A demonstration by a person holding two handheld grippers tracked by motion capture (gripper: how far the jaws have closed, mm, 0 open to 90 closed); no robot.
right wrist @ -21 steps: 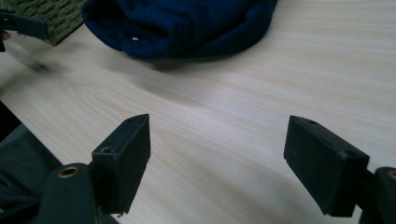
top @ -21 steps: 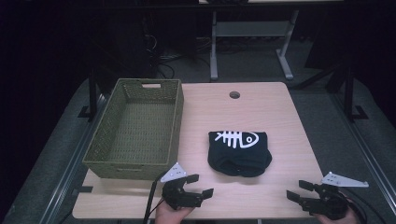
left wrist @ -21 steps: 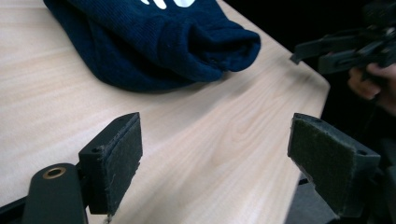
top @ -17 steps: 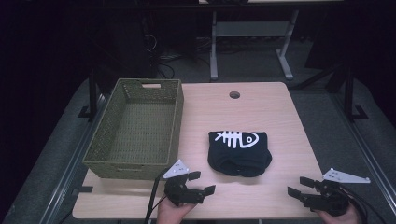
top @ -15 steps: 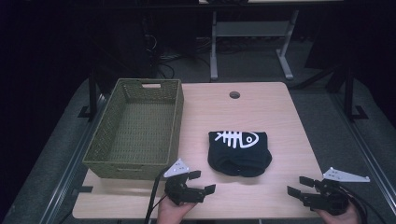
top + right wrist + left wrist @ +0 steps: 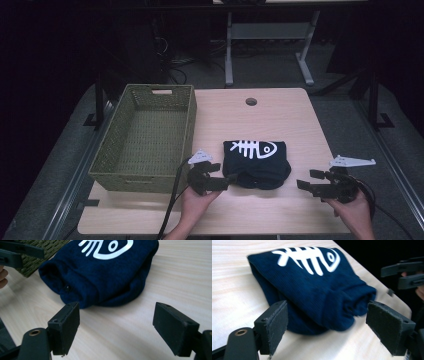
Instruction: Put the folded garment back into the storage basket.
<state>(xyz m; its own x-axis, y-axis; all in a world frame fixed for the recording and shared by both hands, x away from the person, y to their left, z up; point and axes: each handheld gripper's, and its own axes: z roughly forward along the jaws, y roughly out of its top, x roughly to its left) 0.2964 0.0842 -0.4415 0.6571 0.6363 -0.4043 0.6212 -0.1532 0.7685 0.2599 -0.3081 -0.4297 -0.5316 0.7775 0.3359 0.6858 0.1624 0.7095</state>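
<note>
A folded navy garment (image 6: 256, 162) with a white fish-skeleton print lies on the wooden table (image 6: 280, 120), right of a green woven basket (image 6: 141, 182). My left gripper (image 6: 225, 173) is open at the garment's near left corner. In the left gripper view the garment (image 6: 312, 287) bulges between the open jaws of the left gripper (image 6: 332, 330). My right gripper (image 6: 305, 178) is open to the garment's right, a short gap away. The right gripper view has the garment (image 6: 105, 275) just beyond the right gripper (image 6: 120, 327), with bare table between the jaws.
The basket holds nothing, and its corner (image 6: 42, 255) lies behind the garment in the right gripper view. A round cable hole (image 6: 251, 101) sits at the table's far middle. Metal table legs (image 6: 229, 45) stand on the dark floor beyond.
Both grippers have moved forward from the table's near edge toward the garment. The left one now reaches its near left corner. The garment has not moved.
</note>
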